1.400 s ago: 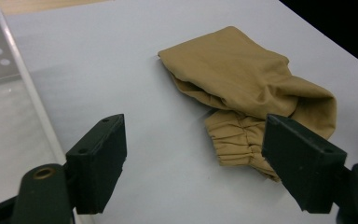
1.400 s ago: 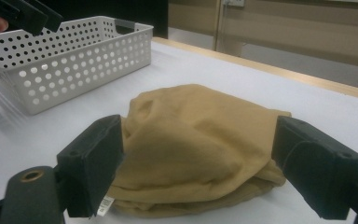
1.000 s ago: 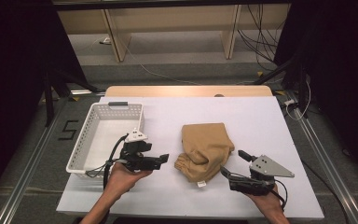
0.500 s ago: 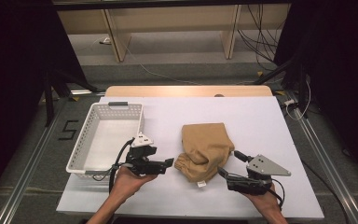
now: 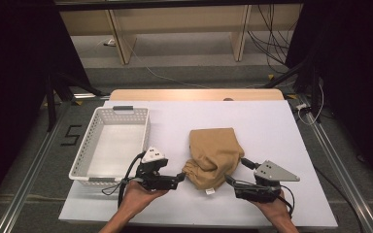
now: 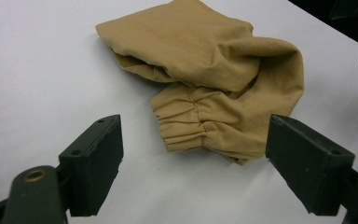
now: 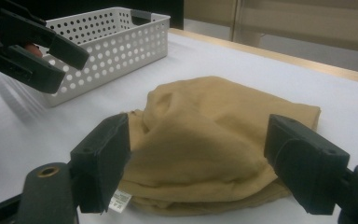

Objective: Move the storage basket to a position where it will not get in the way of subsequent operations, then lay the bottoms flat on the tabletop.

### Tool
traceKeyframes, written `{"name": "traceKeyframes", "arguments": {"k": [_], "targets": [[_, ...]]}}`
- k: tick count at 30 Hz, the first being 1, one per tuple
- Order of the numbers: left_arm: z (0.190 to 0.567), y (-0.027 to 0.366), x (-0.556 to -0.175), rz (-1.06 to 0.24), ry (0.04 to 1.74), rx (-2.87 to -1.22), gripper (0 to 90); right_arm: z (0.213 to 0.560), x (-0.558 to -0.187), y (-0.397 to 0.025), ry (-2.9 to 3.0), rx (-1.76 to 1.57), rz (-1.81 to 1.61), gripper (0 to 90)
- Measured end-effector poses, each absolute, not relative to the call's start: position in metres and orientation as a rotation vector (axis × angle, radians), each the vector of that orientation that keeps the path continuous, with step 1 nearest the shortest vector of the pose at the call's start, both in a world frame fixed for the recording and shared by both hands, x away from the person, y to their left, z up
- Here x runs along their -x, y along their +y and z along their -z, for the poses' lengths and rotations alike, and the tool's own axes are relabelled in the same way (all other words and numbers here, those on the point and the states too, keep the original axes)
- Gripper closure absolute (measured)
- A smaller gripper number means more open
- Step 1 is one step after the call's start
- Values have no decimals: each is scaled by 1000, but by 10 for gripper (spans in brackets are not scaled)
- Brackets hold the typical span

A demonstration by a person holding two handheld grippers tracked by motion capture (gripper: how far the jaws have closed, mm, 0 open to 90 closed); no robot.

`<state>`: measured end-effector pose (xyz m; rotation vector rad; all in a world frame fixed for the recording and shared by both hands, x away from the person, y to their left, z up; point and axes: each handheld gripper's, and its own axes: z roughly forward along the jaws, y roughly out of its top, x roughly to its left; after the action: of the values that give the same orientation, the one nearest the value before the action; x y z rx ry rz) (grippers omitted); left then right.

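Your left gripper [image 5: 178,178] is low over the white table [image 5: 272,126], just beside the near-left edge of the tan garment [image 5: 213,156]. Its jaws stand wide apart and hold nothing. In the left gripper view the elastic gathered cuff [image 6: 186,127] of the garment lies between the two jaws, a little ahead of them, and it is flat on the table; the jaws do not touch the cloth there.

Your right gripper [image 5: 235,171] is at the near-right side of the same garment, also wide open and with nothing in its grip. In the right gripper view the crumpled tan garment [image 7: 214,149] fills the space between the jaws. The left jaw is right against the cloth edge, near a small white label [image 7: 119,199], but I cannot tell if it really touches. The right jaw seems a little apart from the cloth.

The garment is folded loosely in a heap, in the middle of the table toward your side, between your two grippers.

The white perforated basket [image 5: 94,145] stands on the left part of the table, beyond your left hand [image 5: 138,194], apart from the garment.
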<state>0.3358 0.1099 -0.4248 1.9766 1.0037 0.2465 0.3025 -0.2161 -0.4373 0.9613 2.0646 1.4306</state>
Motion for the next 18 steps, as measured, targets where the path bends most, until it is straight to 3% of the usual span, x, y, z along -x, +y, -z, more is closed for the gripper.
{"name": "traceKeyframes", "arguments": {"k": [18], "targets": [[438,113,-326,-244,1017,-1986,177,439,-307,-207,2115,-936,-1421,263]]}}
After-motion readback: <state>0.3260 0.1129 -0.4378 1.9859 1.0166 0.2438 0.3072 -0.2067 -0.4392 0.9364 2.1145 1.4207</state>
